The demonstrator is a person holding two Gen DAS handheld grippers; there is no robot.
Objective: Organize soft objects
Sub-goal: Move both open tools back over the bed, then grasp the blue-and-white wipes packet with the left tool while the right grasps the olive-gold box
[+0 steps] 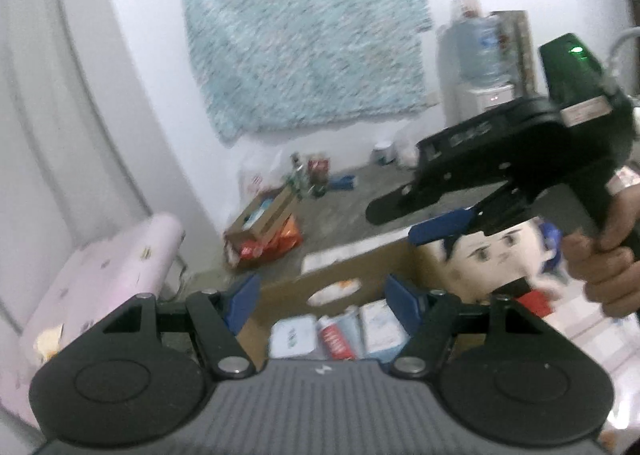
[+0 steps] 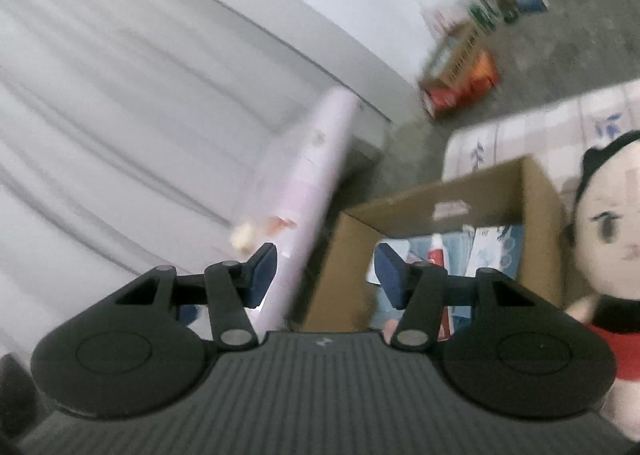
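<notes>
Cardboard makes up the open box that sits low in the left wrist view, just beyond the left gripper. Packets and a red-and-white tube lie inside it. The left gripper's blue-padded jaws stand wide apart with nothing between them. At about 3 o'clock in that view a person's hand grips the handle of the right gripper, which hangs above the box with its jaws parted and empty; a green light glows on its top.

A plush doll with black hair, a pale face and a red top rests against the box's right side, partly hidden behind the right gripper. In the right wrist view the same doll fills the 3 o'clock edge, touching the cardboard box, while the right gripper points past the box's left corner, pads apart and holding nothing.

A pale pink padded board lies at 9 o'clock of the box. A blue-green mat hangs on the white wall at 12 o'clock. Both views are motion-blurred.
</notes>
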